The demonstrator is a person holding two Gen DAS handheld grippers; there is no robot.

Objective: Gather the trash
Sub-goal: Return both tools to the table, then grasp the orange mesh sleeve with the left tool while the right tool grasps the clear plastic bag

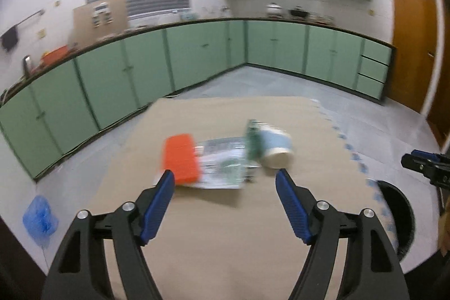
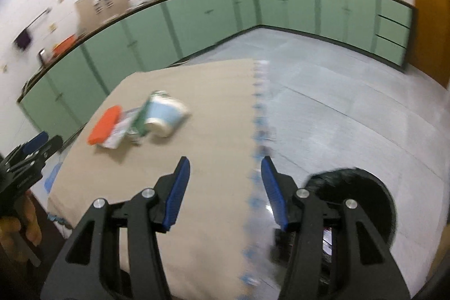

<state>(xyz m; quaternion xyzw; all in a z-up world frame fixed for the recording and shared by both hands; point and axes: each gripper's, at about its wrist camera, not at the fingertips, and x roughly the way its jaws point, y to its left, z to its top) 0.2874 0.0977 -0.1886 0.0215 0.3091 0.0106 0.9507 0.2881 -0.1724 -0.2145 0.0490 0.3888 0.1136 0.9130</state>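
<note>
On the tan table (image 1: 213, 238) lie an orange sponge-like block (image 1: 180, 158), a crumpled clear wrapper (image 1: 225, 165), a small green packet (image 1: 253, 138) and a tipped blue-and-white paper cup (image 1: 277, 146). My left gripper (image 1: 225, 179) is open and empty, just short of the pile. The same pile shows in the right wrist view: block (image 2: 104, 125), wrapper (image 2: 119, 132), cup (image 2: 166, 115). My right gripper (image 2: 224, 167) is open and empty over the table's right edge (image 2: 254, 131), above a black bin (image 2: 357, 187). The right gripper also shows in the left view (image 1: 427, 165), the left gripper in the right view (image 2: 31, 151).
The black-lined bin (image 1: 396, 212) stands on the floor by the table's right side. Green cabinets (image 1: 197, 55) line the walls, a wooden door (image 1: 413, 47) is at right. A blue plastic bag (image 1: 39, 217) lies on the floor left.
</note>
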